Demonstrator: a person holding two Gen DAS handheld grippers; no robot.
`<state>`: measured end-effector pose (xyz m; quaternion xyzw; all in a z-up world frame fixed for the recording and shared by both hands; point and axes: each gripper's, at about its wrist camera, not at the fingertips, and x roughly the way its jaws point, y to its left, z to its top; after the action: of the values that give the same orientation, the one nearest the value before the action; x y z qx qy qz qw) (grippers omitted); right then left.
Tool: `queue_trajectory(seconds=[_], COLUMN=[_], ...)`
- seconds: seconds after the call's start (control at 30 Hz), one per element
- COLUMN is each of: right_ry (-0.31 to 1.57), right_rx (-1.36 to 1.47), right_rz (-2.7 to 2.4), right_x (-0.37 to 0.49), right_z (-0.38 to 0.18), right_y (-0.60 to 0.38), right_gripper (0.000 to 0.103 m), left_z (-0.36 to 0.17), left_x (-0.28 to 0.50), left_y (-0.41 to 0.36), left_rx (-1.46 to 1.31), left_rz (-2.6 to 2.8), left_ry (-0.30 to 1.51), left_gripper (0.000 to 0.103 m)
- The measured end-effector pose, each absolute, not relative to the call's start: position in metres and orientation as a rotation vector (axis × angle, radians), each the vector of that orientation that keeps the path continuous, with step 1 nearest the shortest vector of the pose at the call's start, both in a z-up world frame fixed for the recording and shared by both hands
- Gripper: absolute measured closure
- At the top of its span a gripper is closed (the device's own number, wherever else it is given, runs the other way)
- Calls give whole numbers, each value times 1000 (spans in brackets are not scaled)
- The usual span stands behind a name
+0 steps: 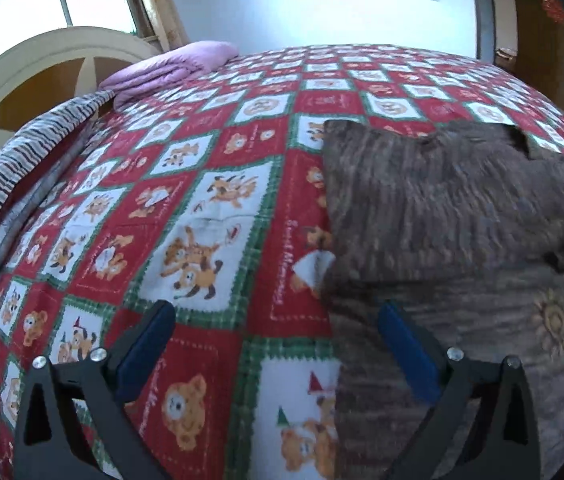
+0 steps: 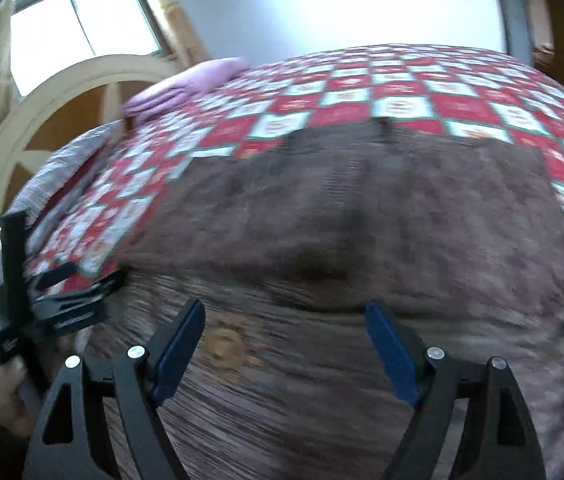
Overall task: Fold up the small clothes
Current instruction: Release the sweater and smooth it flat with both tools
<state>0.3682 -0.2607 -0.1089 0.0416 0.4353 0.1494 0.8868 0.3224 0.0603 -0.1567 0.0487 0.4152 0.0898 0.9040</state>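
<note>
A brown knitted garment [image 1: 461,216] with an orange sun motif [image 1: 553,320] lies on the bed, its far part folded over the near part. It fills the middle of the right wrist view [image 2: 341,220]. My left gripper [image 1: 278,320] is open and empty at the garment's left edge, its right finger over the cloth. My right gripper [image 2: 285,320] is open and empty just above the garment's near part. The left gripper [image 2: 66,292] also shows at the left of the right wrist view, held in a hand.
The bed has a red, white and green bear-print quilt [image 1: 202,208]. A folded purple blanket [image 1: 170,68] and a striped pillow [image 1: 14,168] lie by the cream headboard [image 1: 42,56]. A window [image 2: 82,16] is behind, a wooden door [image 1: 541,40] at right.
</note>
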Motion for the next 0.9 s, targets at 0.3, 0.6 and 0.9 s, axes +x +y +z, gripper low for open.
queue_trajectory(seconds=[0.3,0.6,0.9], right_ry=[910,918,917], right_rx=[51,-11,-95], right_rz=[248,201,154], right_x=[320,286,241], right_z=[-106,-107,-112], right_y=[-302,-312,-329], right_gripper=[20,20,20], left_z=[-156,-161,-163], left_x=[289,239,194], left_y=[49,52,62], left_rx=[118,109,77], left_rz=[121,87,43], left_ry=[862,874,874], left_gripper=[0,0,0])
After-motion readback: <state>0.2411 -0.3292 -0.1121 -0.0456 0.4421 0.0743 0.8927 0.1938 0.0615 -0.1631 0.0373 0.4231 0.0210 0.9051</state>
